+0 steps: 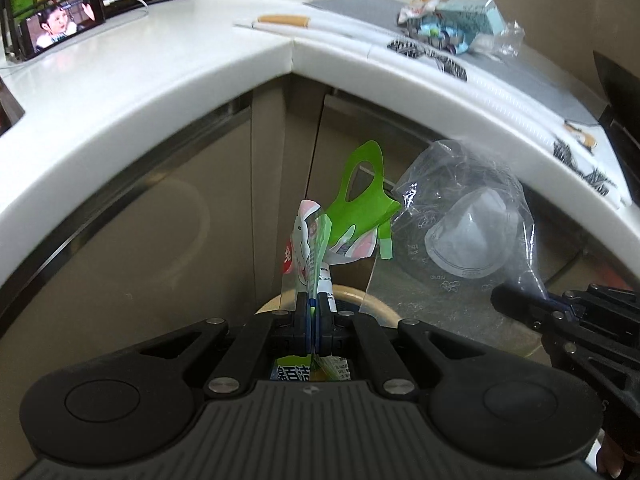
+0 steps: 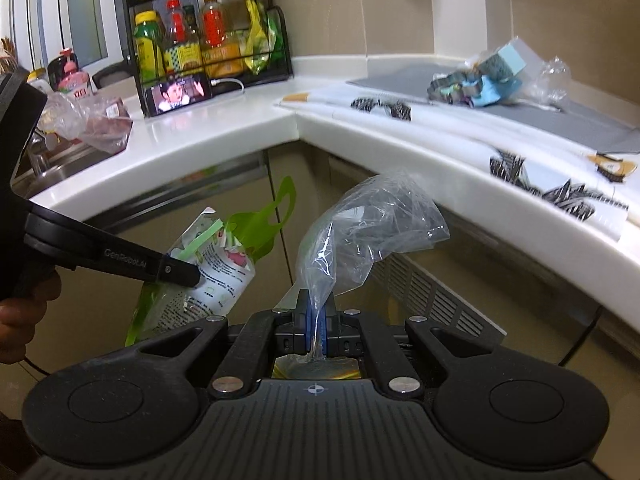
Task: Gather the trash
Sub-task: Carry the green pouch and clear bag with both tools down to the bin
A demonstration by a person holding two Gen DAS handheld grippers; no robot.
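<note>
- A green packet [image 1: 320,240] is being pinched between the closed jaws of the left gripper [image 1: 313,312], below the counter [image 1: 168,92].
- A clear bag [image 2: 360,232] is being clamped in the right gripper [image 2: 317,320], its jaws narrowed on it, below that counter.
- More wrappers [image 1: 452,28] are lying on the counter.

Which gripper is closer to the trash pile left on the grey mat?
Right, though only slightly. The right gripper, shut on a clear plastic bag, and the left gripper, shut on a green wrapper, are both below the counter edge, well short of the trash pile.

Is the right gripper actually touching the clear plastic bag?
Touching. The right wrist view shows the right gripper shut on the neck of the clear plastic bag, with the film pinched between its blue pads.
</note>
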